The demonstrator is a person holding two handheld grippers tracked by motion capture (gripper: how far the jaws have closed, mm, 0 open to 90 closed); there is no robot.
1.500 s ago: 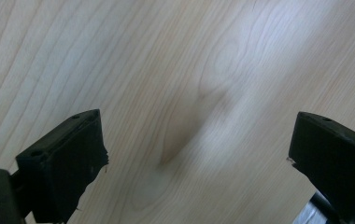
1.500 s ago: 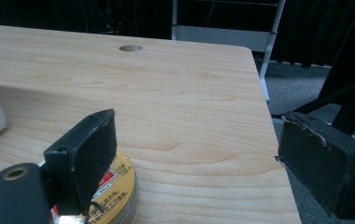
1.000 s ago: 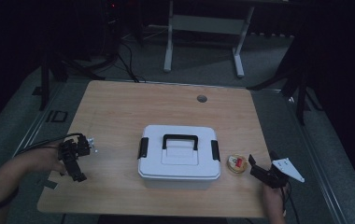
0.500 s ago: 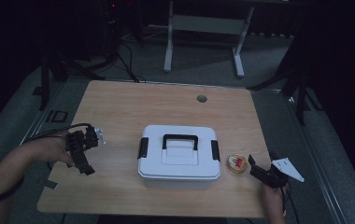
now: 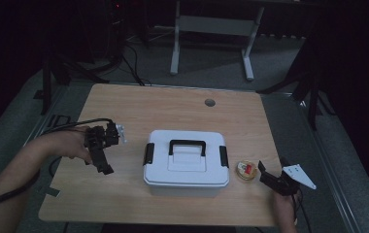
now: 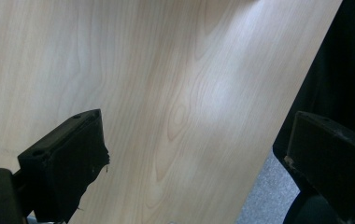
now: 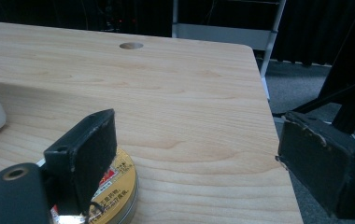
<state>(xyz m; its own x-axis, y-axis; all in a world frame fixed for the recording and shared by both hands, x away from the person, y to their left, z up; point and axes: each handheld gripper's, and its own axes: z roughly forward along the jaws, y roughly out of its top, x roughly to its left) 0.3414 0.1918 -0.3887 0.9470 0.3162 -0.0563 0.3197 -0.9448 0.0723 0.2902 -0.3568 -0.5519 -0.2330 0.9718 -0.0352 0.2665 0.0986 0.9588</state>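
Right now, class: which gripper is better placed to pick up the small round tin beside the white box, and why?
Probably the right gripper: open, with the tin just ahead of it. The left gripper is beyond the white box, over bare table.

You are at a light wood desk (image 5: 182, 109) with rounded corners and a round cable hole (image 5: 209, 102) near its far edge, right of the middle. Around it lies grey carpet (image 5: 221, 63), and beyond the far edge stands a white metal frame (image 5: 211, 29) on two legs. The room is dim, its far side black, with dark stands (image 5: 313, 82) and cables (image 5: 131, 68) off the desk's far corners.
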